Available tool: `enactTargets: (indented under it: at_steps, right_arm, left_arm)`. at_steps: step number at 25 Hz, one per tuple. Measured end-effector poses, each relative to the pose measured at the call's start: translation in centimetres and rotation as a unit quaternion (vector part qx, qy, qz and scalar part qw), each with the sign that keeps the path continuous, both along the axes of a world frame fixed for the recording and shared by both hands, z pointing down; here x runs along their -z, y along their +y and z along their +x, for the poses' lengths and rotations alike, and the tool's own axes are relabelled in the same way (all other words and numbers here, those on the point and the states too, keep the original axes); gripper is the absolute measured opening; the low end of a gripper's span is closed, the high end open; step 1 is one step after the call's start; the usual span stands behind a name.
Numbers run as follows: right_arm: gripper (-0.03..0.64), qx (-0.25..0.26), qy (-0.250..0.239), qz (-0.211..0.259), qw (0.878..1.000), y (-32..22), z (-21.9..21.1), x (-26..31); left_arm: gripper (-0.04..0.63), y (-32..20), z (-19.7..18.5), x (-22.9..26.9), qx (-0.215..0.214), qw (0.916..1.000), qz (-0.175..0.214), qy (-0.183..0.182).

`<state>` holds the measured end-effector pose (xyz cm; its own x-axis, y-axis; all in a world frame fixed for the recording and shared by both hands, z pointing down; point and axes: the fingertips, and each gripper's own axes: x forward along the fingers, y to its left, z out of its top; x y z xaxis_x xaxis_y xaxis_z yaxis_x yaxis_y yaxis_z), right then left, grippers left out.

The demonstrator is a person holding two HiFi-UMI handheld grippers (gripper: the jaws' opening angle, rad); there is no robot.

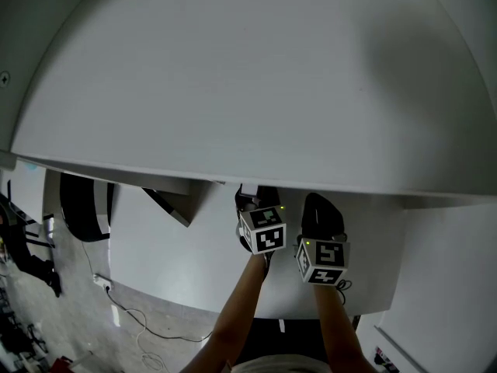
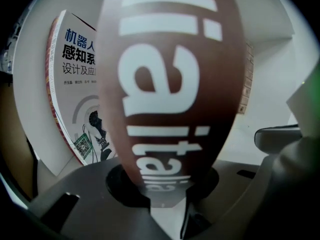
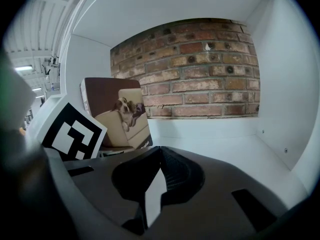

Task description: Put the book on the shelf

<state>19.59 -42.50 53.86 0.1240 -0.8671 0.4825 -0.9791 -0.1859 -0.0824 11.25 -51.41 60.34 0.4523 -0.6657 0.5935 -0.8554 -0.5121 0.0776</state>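
Note:
A brown book [image 2: 170,84] with large white letters on its spine fills the left gripper view, its lower end clamped in my left gripper [image 2: 167,186]. In the right gripper view the same book [image 3: 120,116] stands upright inside the shelf compartment, showing a dog on its cover, just behind the left gripper's marker cube [image 3: 75,129]. My right gripper [image 3: 159,156] is beside it to the right, jaws together with nothing between them. From the head view both grippers, left [image 1: 262,228] and right [image 1: 321,251], reach under the white shelf top [image 1: 248,92], which hides their jaws and the book.
A white book with Chinese print [image 2: 70,94] leans against the compartment's left side. A brick-pattern back wall [image 3: 200,69] and white side wall [image 3: 290,84] close the compartment. Cables [image 1: 132,317] lie on the floor at the lower left.

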Motion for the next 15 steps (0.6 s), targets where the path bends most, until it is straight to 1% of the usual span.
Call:
enactTargets:
  at_steps: [9, 15]
  right_arm:
    - [0.017, 0.001, 0.001, 0.003, 1.0, -0.5, 0.7, 0.1]
    - [0.017, 0.0, 0.0, 0.005, 1.0, -0.5, 0.9, 0.2]
  left_arm:
    - [0.152, -1.3, 1.2, 0.1, -0.005, 0.9997, 0.023, -0.008]
    - [0.158, -0.9, 1.7, 0.4, -0.011, 0.9994, 0.028, 0.015]
